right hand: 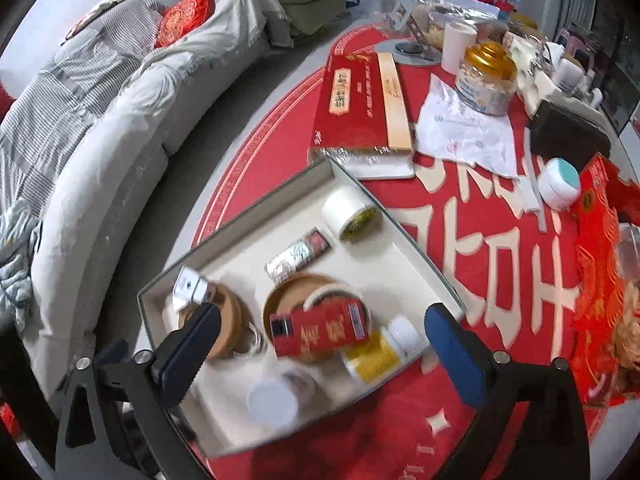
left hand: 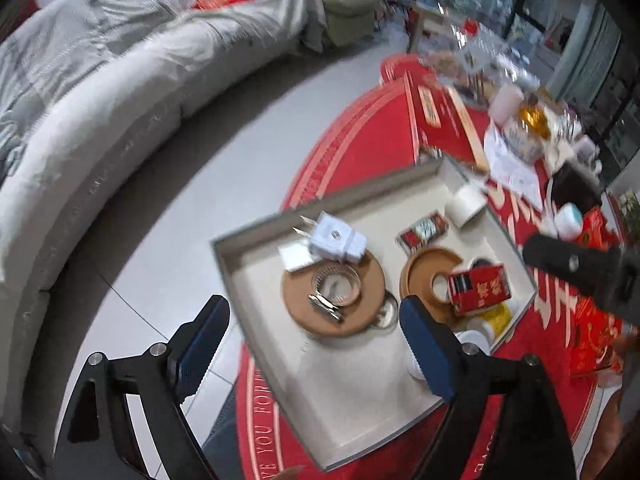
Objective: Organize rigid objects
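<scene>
The left gripper (left hand: 312, 344) has its blue fingers (left hand: 430, 354) spread wide, and nothing is between them. It hangs over the near part of a flat tray (left hand: 236, 256). The right gripper (right hand: 320, 356) has its fingers (right hand: 456, 354) spread wide too, with nothing pinched. It hangs over the near side of the same tray (right hand: 420, 256).

The tray sits on a round table with a red cloth (right hand: 500, 280), near the table's edge by the sofa (right hand: 100, 152).

In the tray, a small red box (right hand: 320, 330) lies tilted on a brown ring (right hand: 288, 292). Just beside the box, at the tray's near edge, lies a yellow bottle with a white cap (right hand: 380, 350). A jar with a white lid (right hand: 274, 398) lies close to the tray's near corner, but it looks blurry. A white plug (left hand: 336, 238) rests on a brown round disc (left hand: 304, 300), and a shiny metal ring (left hand: 334, 286) lies on that disc. A white tape roll (right hand: 350, 212) lies near the tray's far corner. A small red and silver pack (right hand: 298, 254) lies between the roll and the brown ring.

Past the tray, a long red box (right hand: 356, 108) lies on the table.
</scene>
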`<state>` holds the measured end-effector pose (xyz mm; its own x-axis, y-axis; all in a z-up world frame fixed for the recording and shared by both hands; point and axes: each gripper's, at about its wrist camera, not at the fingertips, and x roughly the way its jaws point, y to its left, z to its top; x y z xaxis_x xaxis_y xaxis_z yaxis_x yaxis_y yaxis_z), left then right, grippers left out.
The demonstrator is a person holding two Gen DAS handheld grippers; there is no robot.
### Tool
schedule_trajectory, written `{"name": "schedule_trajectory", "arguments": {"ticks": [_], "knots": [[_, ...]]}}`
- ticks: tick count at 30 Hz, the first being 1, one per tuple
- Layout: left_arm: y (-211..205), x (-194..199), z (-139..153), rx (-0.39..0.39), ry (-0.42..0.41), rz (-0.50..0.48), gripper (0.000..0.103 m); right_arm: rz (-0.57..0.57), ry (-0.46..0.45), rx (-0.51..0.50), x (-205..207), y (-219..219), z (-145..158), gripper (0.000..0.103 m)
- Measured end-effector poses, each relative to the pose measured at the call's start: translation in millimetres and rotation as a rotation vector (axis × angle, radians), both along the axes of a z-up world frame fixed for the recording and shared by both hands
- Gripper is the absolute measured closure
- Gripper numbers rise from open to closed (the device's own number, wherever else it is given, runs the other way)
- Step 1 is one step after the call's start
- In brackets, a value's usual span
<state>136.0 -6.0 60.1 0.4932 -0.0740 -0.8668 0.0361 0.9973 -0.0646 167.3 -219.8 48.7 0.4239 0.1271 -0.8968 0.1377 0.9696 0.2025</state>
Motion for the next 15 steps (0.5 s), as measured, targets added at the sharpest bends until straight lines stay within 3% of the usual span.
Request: {"name": "schedule_trajectory", "arguments": {"ticks": [2, 5, 8, 11, 15], "knots": [[5.1, -8.6, 13.2, -0.015, -0.035, -0.002, 0.014, -0.006, -0.021, -0.004, -9.7, -1.9, 7.7, 0.001], [8.3, -12.1, 23.2, -0.051, -0.003, -0.013, 0.014, -0.001, -0.030, -0.003, -20.0, -2.9, 16.4, 0.001], [4.3, -7.4, 24.6, -0.004, 0.090, 0.007, 0.014, 0.027, 0.071, 0.055, -19.5, -1.8, 11.1, 0.001], [2.4, -4.9, 26.5, 0.069, 0.119, 0.048, 0.014, 0.019, 0.136, 0.087, -20.9, -0.2, 5.3, 0.001], [6.9, -7.0, 27.9, 0.054, 0.133, 0.053, 0.014, 0.047, 0.165, 0.091, -24.8, 7.9, 5.5, 0.001]]}}
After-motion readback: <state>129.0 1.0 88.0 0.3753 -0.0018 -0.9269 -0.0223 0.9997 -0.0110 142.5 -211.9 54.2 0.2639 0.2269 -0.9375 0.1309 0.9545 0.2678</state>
